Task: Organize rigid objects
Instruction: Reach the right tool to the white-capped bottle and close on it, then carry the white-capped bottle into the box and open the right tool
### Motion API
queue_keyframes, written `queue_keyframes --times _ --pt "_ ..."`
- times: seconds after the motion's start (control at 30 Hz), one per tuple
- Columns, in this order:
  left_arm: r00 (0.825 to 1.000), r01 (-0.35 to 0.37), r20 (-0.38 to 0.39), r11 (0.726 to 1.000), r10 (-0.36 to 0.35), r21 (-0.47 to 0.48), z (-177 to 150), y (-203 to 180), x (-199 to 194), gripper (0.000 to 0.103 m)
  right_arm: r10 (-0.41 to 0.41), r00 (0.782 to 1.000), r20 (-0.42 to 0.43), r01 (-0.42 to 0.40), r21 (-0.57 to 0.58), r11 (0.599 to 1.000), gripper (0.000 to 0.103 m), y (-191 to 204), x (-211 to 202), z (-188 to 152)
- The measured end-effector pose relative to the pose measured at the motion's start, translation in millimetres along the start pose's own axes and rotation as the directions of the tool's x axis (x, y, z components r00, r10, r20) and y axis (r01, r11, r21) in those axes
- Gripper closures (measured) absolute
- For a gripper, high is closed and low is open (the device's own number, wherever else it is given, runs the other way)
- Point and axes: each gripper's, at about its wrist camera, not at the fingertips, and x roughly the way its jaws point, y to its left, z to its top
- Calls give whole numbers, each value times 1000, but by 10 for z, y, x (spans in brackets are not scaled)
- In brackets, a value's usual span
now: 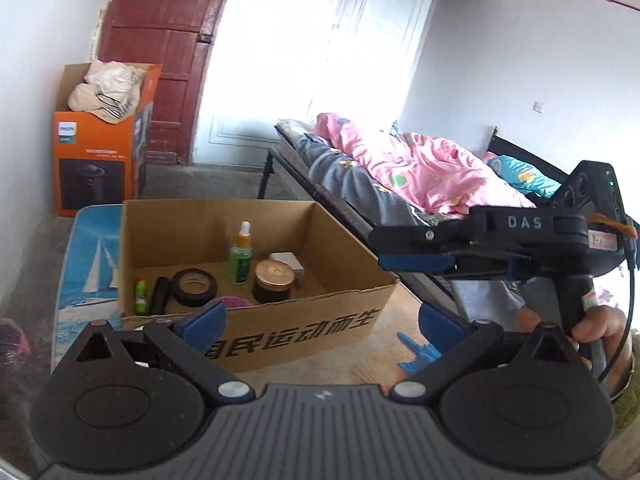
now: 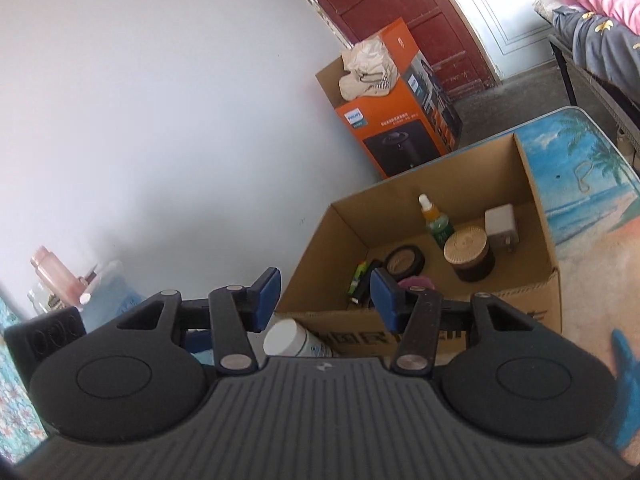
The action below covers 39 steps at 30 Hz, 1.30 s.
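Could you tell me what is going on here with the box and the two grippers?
A person is sorting small items into an open cardboard box on a beach-print table. The box already holds a green dropper bottle, a tape roll, a dark jar with a ribbed lid, a white charger and a few smaller things. The left gripper is wide open and empty; the right gripper is partly open, gripping nothing. A white-capped bottle lies outside the box.

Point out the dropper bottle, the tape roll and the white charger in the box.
dropper bottle (image 1: 241,258): left wrist view, on its green body.
tape roll (image 1: 194,287): left wrist view, on its black top ring.
white charger (image 2: 500,221): right wrist view, on its white front face.
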Motion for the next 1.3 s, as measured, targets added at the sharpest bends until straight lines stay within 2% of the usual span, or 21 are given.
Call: queue_keyframes --times 0.1,0.2,0.37,0.57,0.67,0.73,0.83,0.9,1.03,1.3 --pt "998 -23 54 999 24 -22 -92 146 -152 0 17 998 -64 -16 18 1000 54 84 226 -124" --pt "997 -26 64 997 30 -69 -190 303 -219 0 27 994 -108 -26 12 1000 54 216 457 -167" --pt "989 -142 33 987 145 -70 -296 518 -170 0 37 984 -175 -38 -5 999 54 395 862 -181" --pt "969 -244 -49 969 241 -50 -393 738 182 2 15 972 -234 -17 -5 1000 54 483 1352 -217" --pt "960 -274 -75 962 271 -20 -451 796 319 10 -2 967 -254 0 -7 1000 54 484 1512 -255" --pt "954 -288 -89 957 287 -8 -471 812 390 24 -7 965 -263 5 -10 1000 56 491 1585 -269" --pt "954 -284 -106 959 281 -16 -494 829 439 43 -18 963 -270 14 -16 1000 61 499 1665 -298" --pt "954 -284 -103 959 281 -21 -512 816 440 48 -14 960 -279 13 -7 1000 67 485 1700 -318" --pt "954 -286 -96 958 284 0 -519 737 424 48 -26 962 -273 22 -18 1000 71 470 1664 -360" --pt "971 -222 -85 974 225 40 -471 461 479 48 -65 972 -225 64 -12 998 71 356 1290 -349"
